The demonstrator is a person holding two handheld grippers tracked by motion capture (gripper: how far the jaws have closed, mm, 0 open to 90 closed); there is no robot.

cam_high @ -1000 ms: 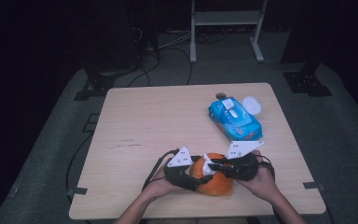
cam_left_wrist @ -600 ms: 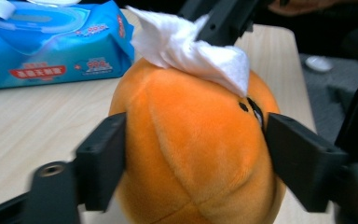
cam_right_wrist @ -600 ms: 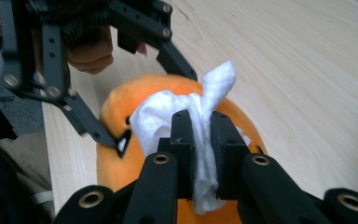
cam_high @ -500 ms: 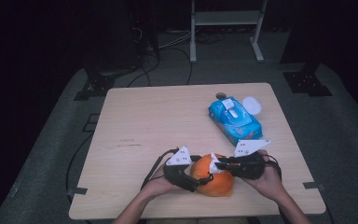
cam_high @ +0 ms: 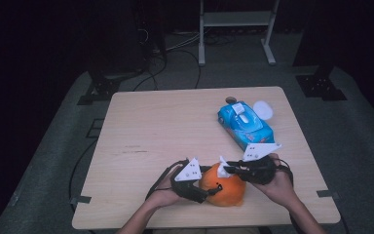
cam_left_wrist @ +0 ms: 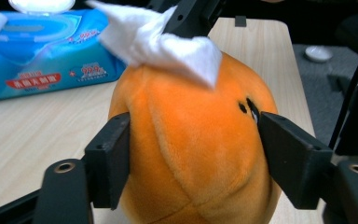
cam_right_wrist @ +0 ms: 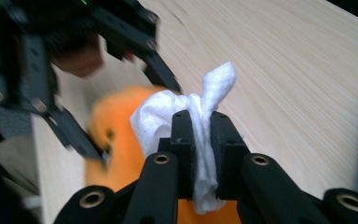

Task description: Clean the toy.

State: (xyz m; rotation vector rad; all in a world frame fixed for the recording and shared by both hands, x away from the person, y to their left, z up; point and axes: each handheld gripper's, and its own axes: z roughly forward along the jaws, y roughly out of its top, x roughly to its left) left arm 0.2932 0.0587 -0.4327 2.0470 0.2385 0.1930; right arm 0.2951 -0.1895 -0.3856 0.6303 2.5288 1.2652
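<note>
**Plush orange held and wiped at the near edge**

Dark floor and black stands ring a pale wooden surface (cam_high: 175, 126), with cables trailing off behind it and a white metal frame (cam_high: 236, 22) at 12 o'clock beyond the far edge.

At about 6 o'clock on the surface, close to the near edge, sits a round orange plush toy (cam_high: 226, 190). The left tool (cam_high: 202, 191) comes at it from 9 o'clock; its jaws have just been closing, and in the left gripper view the black pads sit against both flanks of the plush toy (cam_left_wrist: 191, 144), one on each side, so it grips the toy.

The right tool (cam_high: 229, 169) reaches in from 3 o'clock, above the toy. Its jaws are clamped tight on a crumpled white wet wipe (cam_right_wrist: 200, 135), which sticks out past the jaw tips and hangs below them. In the left gripper view the wipe (cam_left_wrist: 163, 44) rests on the top of the toy; the high view shows it as a white tuft (cam_high: 222, 169) at the toy's 12 o'clock.

At about 2 o'clock on the surface, well apart from the toy, lies a blue soft pack of wet wipes (cam_high: 246, 125) with its white flip lid open. A small round dark item (cam_high: 232, 99), too small to identify, lies just beyond the pack.
</note>
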